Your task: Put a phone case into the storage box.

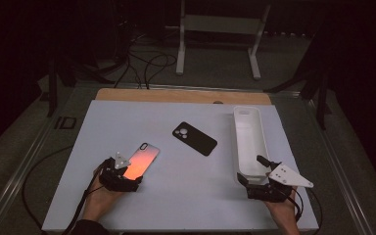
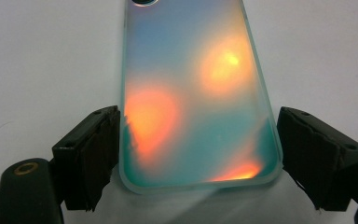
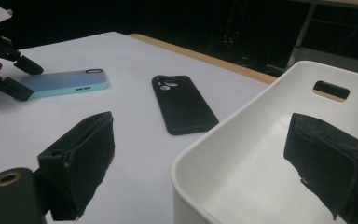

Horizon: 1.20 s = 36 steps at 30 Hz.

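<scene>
Two grippers sit at the near edge of the white table (image 1: 186, 196), each held in a person's hand. The left gripper (image 2: 198, 154) has its jaws spread to either side of the near end of an iridescent phone case (image 2: 196, 93): the left pad stands right at the case's edge, perhaps just touching it, while a thin gap shows between the right pad and the case, so nothing is pinched. That case lies flat on the table near the front-left, its camera cutout pointing away from the hand; in the high view it glows orange (image 1: 141, 161), and from the right gripper view it looks pale teal (image 3: 65, 83).

On the other side, the right gripper (image 3: 200, 163) is also spread wide, one jaw outside and one jaw inside the near end wall of a long white bin (image 3: 261, 154), with neither pad pressing the wall. The bin runs front to back along the right side of the table.

Farther out, about mid-table between case and bin, a black phone case (image 1: 195, 138) lies flat, back up, well apart from both grippers. Beyond the table's far wooden edge stands a white metal frame (image 1: 220, 29) on the dark floor
</scene>
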### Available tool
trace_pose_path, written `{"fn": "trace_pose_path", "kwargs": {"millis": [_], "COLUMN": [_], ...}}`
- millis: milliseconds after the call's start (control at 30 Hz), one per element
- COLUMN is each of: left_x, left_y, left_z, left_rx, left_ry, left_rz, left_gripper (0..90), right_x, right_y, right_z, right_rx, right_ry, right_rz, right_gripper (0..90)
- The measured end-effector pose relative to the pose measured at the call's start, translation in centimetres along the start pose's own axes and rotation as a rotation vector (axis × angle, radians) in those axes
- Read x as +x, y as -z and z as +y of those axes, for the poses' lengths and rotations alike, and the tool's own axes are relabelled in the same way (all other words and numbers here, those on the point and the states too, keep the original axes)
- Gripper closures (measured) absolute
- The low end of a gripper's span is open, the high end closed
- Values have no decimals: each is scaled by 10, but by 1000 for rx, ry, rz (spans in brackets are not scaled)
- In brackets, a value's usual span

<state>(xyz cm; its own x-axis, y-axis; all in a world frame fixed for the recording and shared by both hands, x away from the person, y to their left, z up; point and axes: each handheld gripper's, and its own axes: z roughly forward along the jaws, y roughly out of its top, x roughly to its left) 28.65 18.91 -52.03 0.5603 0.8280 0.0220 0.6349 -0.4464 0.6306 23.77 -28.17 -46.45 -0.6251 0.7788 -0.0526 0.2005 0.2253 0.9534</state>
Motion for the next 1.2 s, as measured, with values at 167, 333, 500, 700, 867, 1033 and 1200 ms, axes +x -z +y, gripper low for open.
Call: {"fn": "trace_pose_path", "kwargs": {"millis": [167,333,500,700,867,1033,1200], "left_x": [3,9,6,1,-2,-3,0], "left_y": [0,28,57,79,90,98,104], "left_z": [-4,-5,-9,-15,-20,-28,-35], "left_rx": [-12,-162,-312,-443,-494,-513,-520], "left_ry": [37,80,60,45,39,38,50], "left_rz": [23,31,47,56,65,78,83], "left_gripper": [0,0,0,0,0,0,0], "right_x": [-2,-2,-2,-3,-2,-2,-1], "right_y": [1,2,0,-1,0,3,11], "right_z": [-1,0,-1,-2,-2,-3,-5], "right_rx": [-6,-6,-5,-7,-14,-22,-44], "right_ry": [-7,-18,-17,-25,-30,-43,-59], "right_rz": [-1,-2,-3,9,13,12,8], "right_gripper": [85,85,85,85,85,85,86]}}
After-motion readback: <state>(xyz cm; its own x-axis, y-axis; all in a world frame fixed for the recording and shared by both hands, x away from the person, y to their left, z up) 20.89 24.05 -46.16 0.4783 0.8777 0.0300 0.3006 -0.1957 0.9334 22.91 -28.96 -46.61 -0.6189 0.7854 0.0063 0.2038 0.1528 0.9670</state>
